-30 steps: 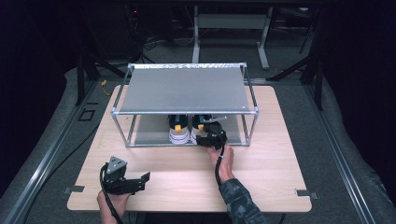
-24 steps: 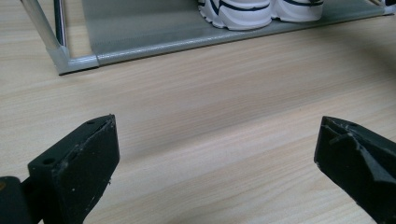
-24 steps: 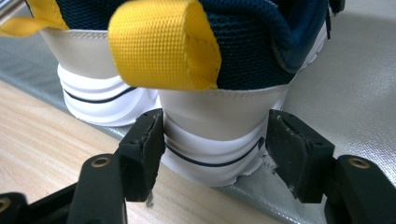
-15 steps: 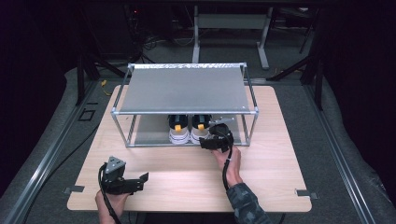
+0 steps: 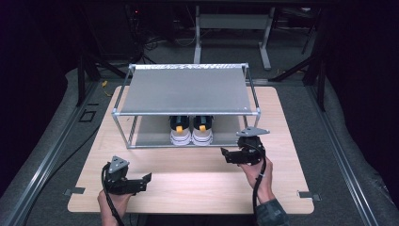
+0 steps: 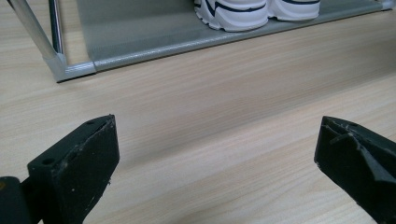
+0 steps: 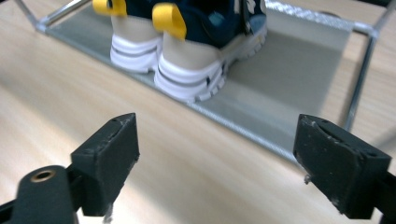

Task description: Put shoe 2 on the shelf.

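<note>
A pair of navy sneakers (image 5: pixel 192 132) with white soles and yellow heel tabs stands on the lower shelf of a metal shoe rack (image 5: pixel 188 89), heels toward me. My right gripper (image 5: pixel 225 154) hovers over the table just in front of the rack's right end, apart from the shoes. Its jaws have just been opening and nothing is between them. In the right gripper view the open gripper (image 7: pixel 217 135) faces the nearer sneaker (image 7: pixel 191 70). My left gripper (image 5: pixel 147 178) rests low near the table's front left, open and empty. In the left gripper view the gripper (image 6: pixel 217 140) looks over bare wood toward the shoe soles (image 6: pixel 233 14).
The rack's grey top shelf covers most of the lower shelf (image 7: pixel 289 93), and thin metal posts (image 6: pixel 32 32) stand at its corners. The wooden table (image 5: pixel 197 188) lies on a dark carpeted floor. Metal stands (image 5: pixel 230 28) rise behind the table.
My right gripper has drawn back from the sneakers on the lower shelf, toward me and to the right, and its jaws have spread. The left gripper has stayed put.
</note>
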A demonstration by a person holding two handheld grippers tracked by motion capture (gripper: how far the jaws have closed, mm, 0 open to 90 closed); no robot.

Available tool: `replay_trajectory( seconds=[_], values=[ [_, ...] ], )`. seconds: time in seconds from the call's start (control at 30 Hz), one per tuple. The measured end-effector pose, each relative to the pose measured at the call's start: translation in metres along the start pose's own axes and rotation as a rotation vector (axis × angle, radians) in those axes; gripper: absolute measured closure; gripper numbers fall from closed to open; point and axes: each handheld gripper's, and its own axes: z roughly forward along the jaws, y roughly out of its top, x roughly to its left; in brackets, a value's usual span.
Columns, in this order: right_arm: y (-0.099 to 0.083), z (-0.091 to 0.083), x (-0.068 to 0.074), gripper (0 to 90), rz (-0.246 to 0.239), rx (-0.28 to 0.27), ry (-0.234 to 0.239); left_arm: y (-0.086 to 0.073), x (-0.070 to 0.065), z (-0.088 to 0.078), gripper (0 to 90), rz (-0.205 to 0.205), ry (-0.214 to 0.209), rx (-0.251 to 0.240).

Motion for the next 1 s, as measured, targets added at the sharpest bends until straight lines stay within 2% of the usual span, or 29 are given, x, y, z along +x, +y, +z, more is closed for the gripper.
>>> replay_trajectory(
  seconds=[0.03, 0.07, 0.1, 0.2, 0.3, 0.4, 0.5, 0.53, 0.57, 0.6, 0.63, 0.67, 0.7, 0.73, 0.77, 0.8, 0.9, 1.0],
  values=[
    [-0.004, -0.005, -0.002, 11.9, -0.006, 0.003, -0.017, 0.0, 0.0, 0.0, 0.0, 0.0, 0.001, -0.001],
    [-0.008, -0.009, -0.005, 10.9, -0.004, -0.008, 0.02, 0.0, 0.0, 0.0, 0.0, 0.001, 0.002, 0.003],
    [-0.012, -0.015, -0.006, 8.9, -0.005, 0.017, -0.036, -0.001, 0.001, 0.0, 0.0, -0.004, 0.001, 0.003],
    [-0.025, -0.026, -0.012, 6.9, -0.002, 0.008, -0.004, -0.001, 0.001, 0.0, 0.0, -0.002, -0.001, 0.004],
    [-0.04, -0.035, -0.02, 3.6, 0.0, 0.033, -0.026, -0.002, 0.002, 0.001, 0.0, -0.001, 0.004, 0.008],
    [-0.056, -0.044, -0.03, 2.3, 0.029, 0.033, -0.048, -0.002, 0.004, 0.001, 0.0, -0.003, 0.006, 0.01],
    [-0.071, -0.052, -0.039, 1.0, 0.055, 0.057, -0.064, -0.003, 0.004, 0.003, 0.0, 0.0, 0.003, 0.018],
    [-0.076, -0.053, -0.041, 0.5, 0.062, 0.065, -0.092, -0.004, 0.004, 0.004, 0.0, -0.004, 0.001, 0.018],
    [-0.082, -0.054, -0.045, 0.4, 0.07, 0.06, -0.062, -0.005, 0.004, 0.004, 0.0, -0.004, 0.0, 0.017],
    [-0.086, -0.055, -0.046, 0.0, 0.076, 0.087, -0.109, -0.006, 0.004, 0.005, 0.0, -0.006, 0.001, 0.019],
    [-0.091, -0.056, -0.049, 0.0, 0.087, 0.075, -0.081, -0.007, 0.004, 0.005, 0.0, -0.009, -0.001, 0.021],
    [-0.096, -0.056, -0.051, 0.0, 0.094, 0.081, -0.105, -0.008, 0.004, 0.006, 0.0, -0.011, -0.001, 0.022],
    [-0.101, -0.056, -0.053, 0.0, 0.106, 0.097, -0.098, -0.008, 0.004, 0.007, 0.0, -0.014, -0.002, 0.023],
    [-0.105, -0.055, -0.055, 0.0, 0.108, 0.106, -0.127, -0.009, 0.004, 0.008, 0.0, -0.014, -0.001, 0.022],
    [-0.109, -0.055, -0.056, 0.0, 0.116, 0.121, -0.121, -0.009, 0.005, 0.008, 0.0, -0.014, -0.002, 0.027],
    [-0.112, -0.055, -0.057, 0.0, 0.125, 0.127, -0.135, -0.01, 0.004, 0.009, 0.0, -0.016, -0.005, 0.026],
    [-0.122, -0.056, -0.061, 0.0, 0.146, 0.115, -0.134, -0.012, 0.005, 0.009, 0.0, -0.017, -0.003, 0.029],
    [-0.129, -0.054, -0.064, 0.0, 0.157, 0.113, -0.157, -0.015, 0.007, 0.01, 0.0, -0.021, 0.001, 0.038]
  ],
)
